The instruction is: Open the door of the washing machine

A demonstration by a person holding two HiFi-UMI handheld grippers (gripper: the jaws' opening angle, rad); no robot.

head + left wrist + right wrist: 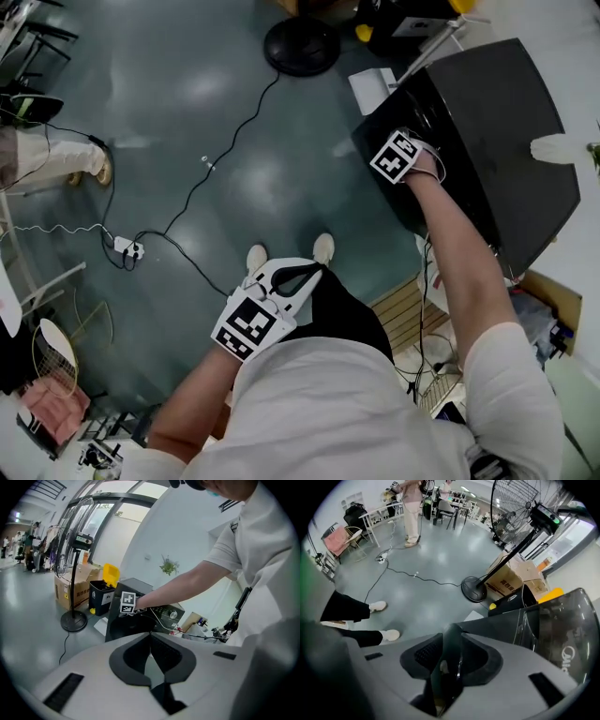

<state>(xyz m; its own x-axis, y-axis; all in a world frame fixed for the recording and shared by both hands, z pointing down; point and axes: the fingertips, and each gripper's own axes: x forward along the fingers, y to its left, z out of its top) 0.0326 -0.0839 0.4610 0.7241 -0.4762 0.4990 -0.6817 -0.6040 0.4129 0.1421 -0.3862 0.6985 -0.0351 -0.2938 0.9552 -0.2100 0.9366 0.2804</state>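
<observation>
The washing machine (506, 122) is a black top-loader with a dark glass lid, at the right of the head view. My right gripper (405, 150) points steeply down at the lid's near left edge. In the right gripper view the lid's dark edge (451, 641) stands upright between the jaws of the right gripper (449, 644), which are open; the left pad (426, 653) shows bare beside it. My left gripper (305, 278) hangs in front of my body over the floor, shut and empty. The left gripper view (151, 656) shows the machine (126, 623) and my right arm reaching to it.
A pedestal fan's round base (302, 45) stands on the grey floor beyond the machine, its cable (216, 173) running to a power strip (128, 248). A black bin with a yellow lid (104, 595) and cardboard boxes (70, 590) sit behind. Another person's legs (56, 159) are at far left.
</observation>
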